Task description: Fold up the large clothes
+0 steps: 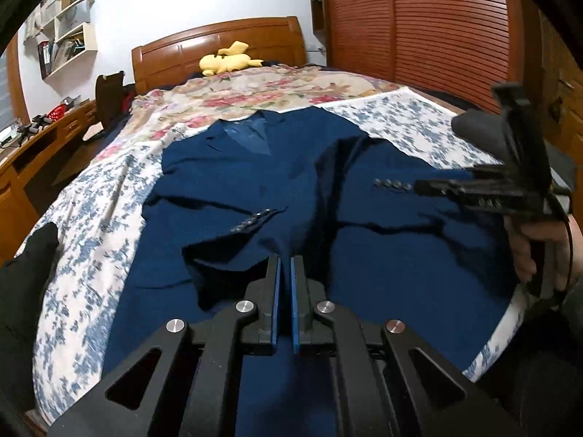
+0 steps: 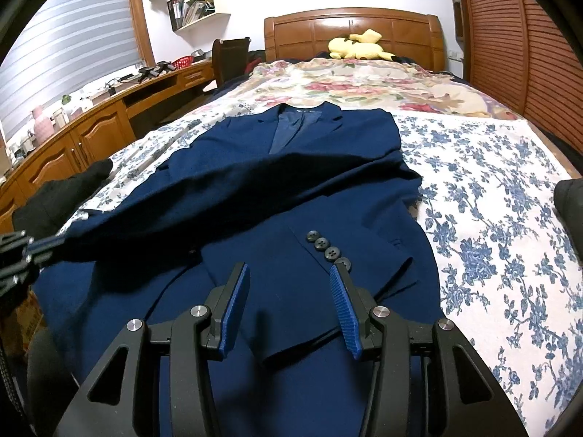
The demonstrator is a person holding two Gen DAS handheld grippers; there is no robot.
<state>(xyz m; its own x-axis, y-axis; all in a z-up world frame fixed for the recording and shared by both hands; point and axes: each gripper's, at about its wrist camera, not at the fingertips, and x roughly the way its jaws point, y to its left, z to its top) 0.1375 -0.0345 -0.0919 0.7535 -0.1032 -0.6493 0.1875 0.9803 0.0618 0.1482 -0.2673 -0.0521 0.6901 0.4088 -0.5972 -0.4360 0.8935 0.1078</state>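
Jacket [image 2: 291,189] lies lengthwise; collar [image 2: 302,113] towards headboard [image 2: 349,32].

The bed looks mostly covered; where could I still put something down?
Bare floral sheet lies between the navy blazer and the wardrobe-side edge; a narrower strip runs between the blazer and the black garment. The floral quilt covers the far end, the yellow plush toy beyond it.

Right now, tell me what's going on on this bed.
A person with a handheld gripper in each hand is folding a navy blazer laid face up on the floral sheet. Both sleeves are already crossed over the front. The left gripper hangs nearly closed over the lower front, gripping nothing; the right gripper hangs open by the sleeve buttons.
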